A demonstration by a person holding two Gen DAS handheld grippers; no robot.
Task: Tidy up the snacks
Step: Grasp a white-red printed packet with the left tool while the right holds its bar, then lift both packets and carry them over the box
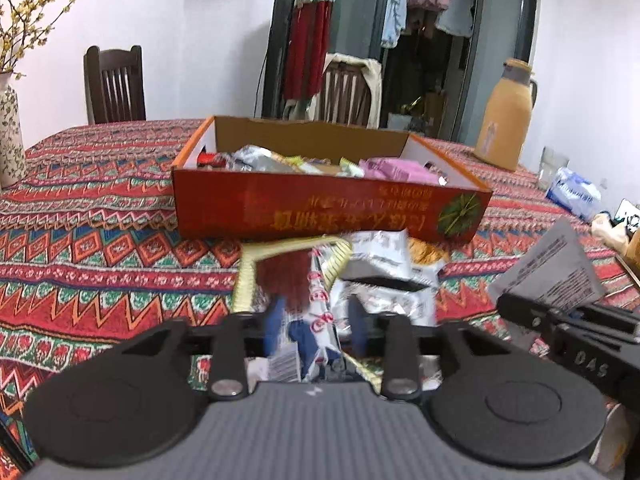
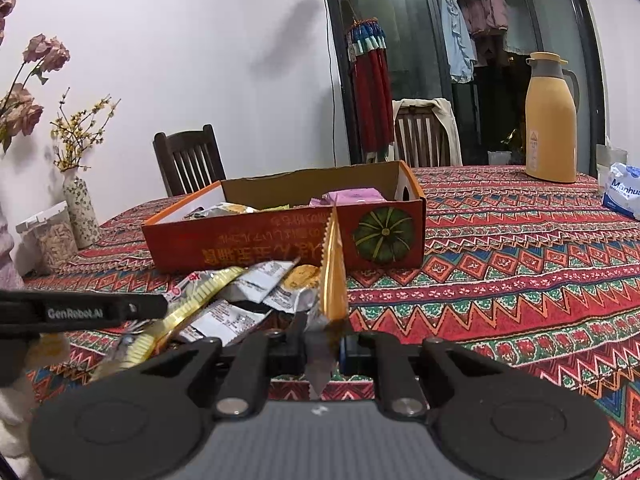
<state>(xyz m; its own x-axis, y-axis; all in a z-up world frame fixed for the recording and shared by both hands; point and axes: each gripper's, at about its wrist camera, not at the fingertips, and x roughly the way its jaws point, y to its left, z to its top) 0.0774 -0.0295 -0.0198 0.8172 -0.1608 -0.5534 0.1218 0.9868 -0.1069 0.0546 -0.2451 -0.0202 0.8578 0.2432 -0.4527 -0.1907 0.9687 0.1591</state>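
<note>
Snack packets [image 2: 256, 280] lie in a loose pile on the patterned surface [image 2: 520, 260], just near-side of the red cardboard box [image 2: 280, 248], which sits mid-table and already holds several packets, a pink one [image 2: 352, 196] at its right end and silver ones [image 1: 256, 158] toward the left. The right gripper [image 2: 324, 350] is clamped narrow on an orange-gold packet [image 2: 334, 280], held edge-on and upright, its top seam reaching up in front of the box's near wall. The left gripper [image 1: 316, 324] is low over the pile with its blue-padded fingers [image 1: 274, 320] set either side of a red-and-white packet with gold trim [image 1: 288, 276]; the jaws look part-closed around it, but I cannot tell from the blurred view whether the pads are actually pinching it. The step in hand looks like getting the right-hand packet into the box. To do it well: lift enough that the packet's lower tail clears the near wall, carry it far and slightly left toward the bare cardboard in the box's middle, lay it flat instead of dropping it on edge, and only then open the jaws. Keep the grip on the packet body, not just the crimped seam, or it may swivel. The two grippers sit close side by side, so move one at a time; the left should wait or lift straight up so it does not drag neighbouring packets along. The yellow thermos [image 2: 550, 120] and tissue pack [image 2: 624, 190] far right are well apart, no risk.
</note>
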